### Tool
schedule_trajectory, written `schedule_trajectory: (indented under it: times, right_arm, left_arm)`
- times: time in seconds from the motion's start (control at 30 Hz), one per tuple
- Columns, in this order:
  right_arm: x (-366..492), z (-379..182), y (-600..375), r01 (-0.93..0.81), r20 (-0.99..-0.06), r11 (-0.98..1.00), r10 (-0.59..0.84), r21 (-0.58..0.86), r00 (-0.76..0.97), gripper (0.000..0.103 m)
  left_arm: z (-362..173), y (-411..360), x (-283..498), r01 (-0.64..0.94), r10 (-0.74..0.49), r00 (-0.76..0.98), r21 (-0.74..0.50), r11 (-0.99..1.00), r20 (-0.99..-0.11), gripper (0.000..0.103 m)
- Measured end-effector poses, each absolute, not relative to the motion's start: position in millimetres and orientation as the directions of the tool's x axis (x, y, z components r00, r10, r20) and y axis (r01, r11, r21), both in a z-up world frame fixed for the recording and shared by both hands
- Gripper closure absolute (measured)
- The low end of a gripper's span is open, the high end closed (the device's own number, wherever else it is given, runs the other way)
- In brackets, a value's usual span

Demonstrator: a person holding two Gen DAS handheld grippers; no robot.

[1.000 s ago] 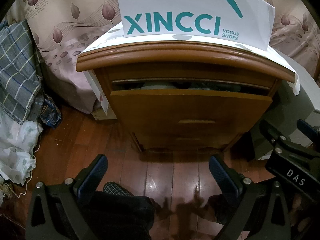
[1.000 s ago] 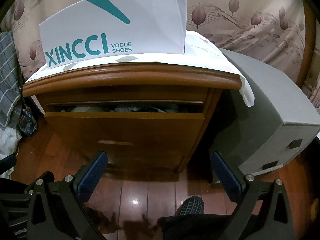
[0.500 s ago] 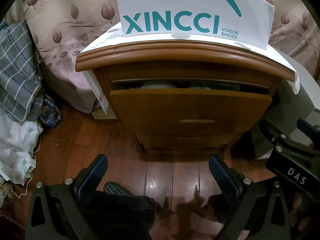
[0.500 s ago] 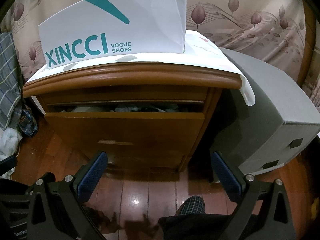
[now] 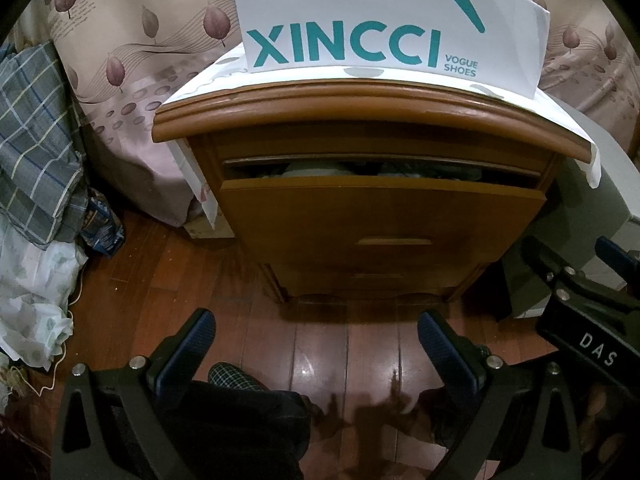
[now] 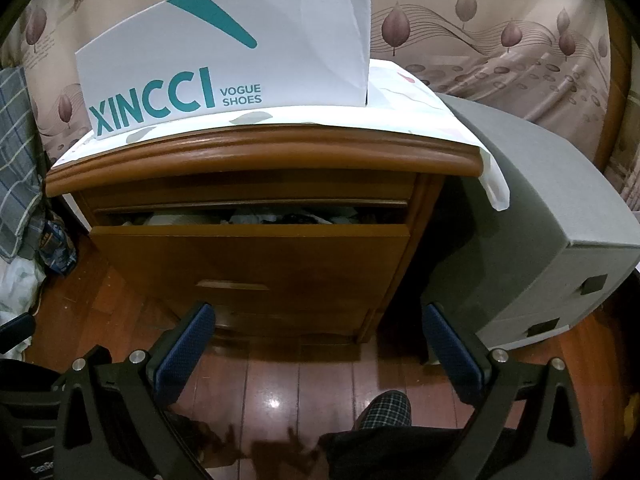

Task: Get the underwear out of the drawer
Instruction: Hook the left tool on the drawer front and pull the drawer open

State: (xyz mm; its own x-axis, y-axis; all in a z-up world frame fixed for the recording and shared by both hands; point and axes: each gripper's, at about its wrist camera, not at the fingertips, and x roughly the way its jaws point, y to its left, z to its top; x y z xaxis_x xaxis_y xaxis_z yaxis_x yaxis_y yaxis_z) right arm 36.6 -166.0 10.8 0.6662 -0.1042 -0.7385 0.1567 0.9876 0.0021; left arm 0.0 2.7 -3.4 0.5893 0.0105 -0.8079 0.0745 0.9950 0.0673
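A brown wooden nightstand stands ahead on the floor. Its top drawer is pulled out a little, and pale and dark folded clothes show through the gap; I cannot tell which pieces are underwear. My left gripper is open, low over the floorboards, well short of the drawer front. My right gripper is also open with nothing between its fingers, in front of the nightstand's lower right part. The right gripper's black body shows at the right edge of the left wrist view.
A white XINCCI shoe box stands on the nightstand top. A grey box-like object sits to the right. A checked blanket and white cloth lie to the left. Slippered feet rest on the wooden floor.
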Motion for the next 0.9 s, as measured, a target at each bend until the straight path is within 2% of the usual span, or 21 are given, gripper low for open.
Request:
schedule_trajectory:
  times: [0.33,0.47,0.6,0.8,0.9]
  right_arm:
    - [35,12,-167,0.161,-0.734,0.987,-0.109,0.001,0.67,0.0]
    - [34,15,-169,0.168,-0.723,0.986,-0.11,0.008,0.682,0.0]
    - [33,26,-176,0.163,-0.709,0.987,-0.107,0.01,0.697,0.0]
    - [35,42,-192,0.156,-0.672,0.985,-0.165,-0.074,0.722,0.0]
    - [41,46,-202,0.154,-0.673,0.984,-0.175,-0.09,0.719,0.0]
  left_arm:
    - [-4,5,2,0.079,0.017,0.584,0.078,0.994,-0.811,0.0]
    - [-1,11,5,0.07,-0.01,0.571,0.036,0.997,-0.821,0.0]
    - [-3,21,16,0.043,-0.076,0.537,-0.063,0.997,-0.84,0.0]
    - [-22,60,53,-0.171,-0.264,0.456,-0.375,0.911,-0.85,0.0]
    - [-31,73,69,-0.267,-0.299,0.462,-0.453,0.851,-0.835,0.0]
